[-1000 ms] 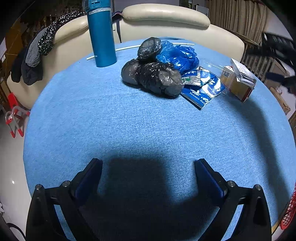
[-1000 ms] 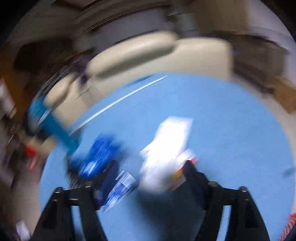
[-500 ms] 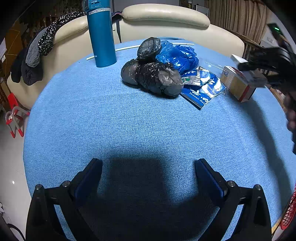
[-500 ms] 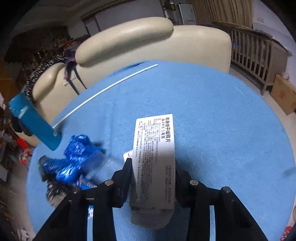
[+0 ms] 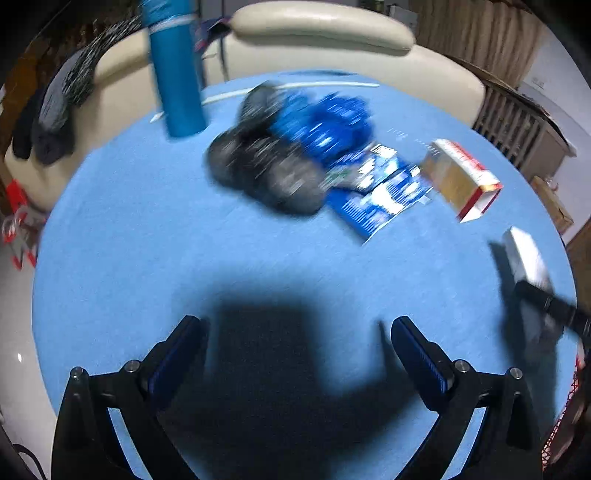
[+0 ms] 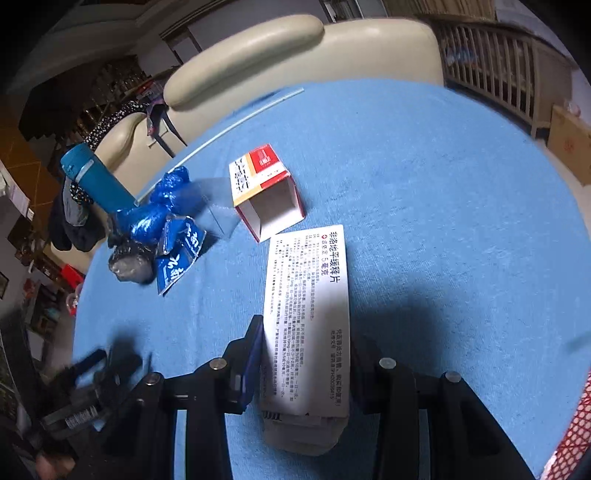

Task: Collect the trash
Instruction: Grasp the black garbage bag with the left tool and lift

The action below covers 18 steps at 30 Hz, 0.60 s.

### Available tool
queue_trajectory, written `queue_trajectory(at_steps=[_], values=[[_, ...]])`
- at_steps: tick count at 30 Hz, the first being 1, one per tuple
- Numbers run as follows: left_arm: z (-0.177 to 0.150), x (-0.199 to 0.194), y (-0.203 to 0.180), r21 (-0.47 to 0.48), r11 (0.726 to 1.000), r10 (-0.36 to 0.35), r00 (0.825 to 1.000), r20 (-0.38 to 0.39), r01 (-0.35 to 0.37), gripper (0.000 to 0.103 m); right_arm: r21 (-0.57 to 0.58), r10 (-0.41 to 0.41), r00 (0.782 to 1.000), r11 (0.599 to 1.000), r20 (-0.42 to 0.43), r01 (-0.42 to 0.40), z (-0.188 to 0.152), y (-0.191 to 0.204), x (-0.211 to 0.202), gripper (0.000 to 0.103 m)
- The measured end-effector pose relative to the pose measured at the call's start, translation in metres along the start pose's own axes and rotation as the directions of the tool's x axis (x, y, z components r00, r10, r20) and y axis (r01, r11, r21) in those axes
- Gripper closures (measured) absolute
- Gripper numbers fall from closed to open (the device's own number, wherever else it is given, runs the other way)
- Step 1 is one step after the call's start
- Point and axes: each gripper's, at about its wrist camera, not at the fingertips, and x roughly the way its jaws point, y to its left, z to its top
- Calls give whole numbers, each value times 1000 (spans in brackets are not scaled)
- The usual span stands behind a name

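On the round blue table (image 5: 147, 236) lies a heap of trash: black bags (image 5: 266, 170), a blue bag (image 5: 332, 122), blue wrappers (image 5: 380, 195) and an open red-and-white carton (image 5: 461, 181). My right gripper (image 6: 306, 354) is shut on a white medicine box (image 6: 308, 314) with printed text, held above the table, near the carton (image 6: 266, 192). The box (image 5: 526, 254) also shows at the right edge of the left wrist view. My left gripper (image 5: 295, 354) is open and empty over the table's near side.
A tall blue bottle (image 5: 175, 70) stands at the table's back left. A white rod (image 5: 288, 88) lies along the far edge. Cream sofa cushions (image 5: 321, 26) sit behind. A red mesh basket (image 6: 572, 428) shows at the lower right.
My right gripper has pulled back toward the table's near right with the white box, away from the carton. The left wrist view has shifted and blurred.
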Motion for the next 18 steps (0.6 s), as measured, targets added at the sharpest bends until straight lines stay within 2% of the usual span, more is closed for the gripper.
queue_trajectory(at_steps=[3,5,7,9,12,15,17,18], values=[[20,6,-17,36,999,17,1000,-8,-17,1,22,29,1000,999,0,-29,-3,-5,-2,60],[34,2,-21,35,999,-1,1000,20,0,1,25,44,999,999,-1,-44,-3,-8,-1,60],[48,0,-19,29,999,18,999,45,-20,1,32,62,998,998,2,-62,-4,-12,-3,60],[59,4,-5,-26,998,54,997,47,-52,1,30,73,997,997,5,-73,-4,-13,-5,60],[75,14,19,-138,989,47,999,23,-43,1,28,84,996,996,8,-84,-3,-14,-6,60],[92,21,25,-175,983,53,998,29,-47,1,26,93,996,995,6,-93,-2,-15,-6,60],[102,43,25,-185,982,38,999,-32,-43,2,28,98,995,995,3,-98,-2,-15,-6,60],[102,51,25,-186,982,24,998,-58,-34,25,29,101,995,994,1,-101,-1,-16,-6,60]])
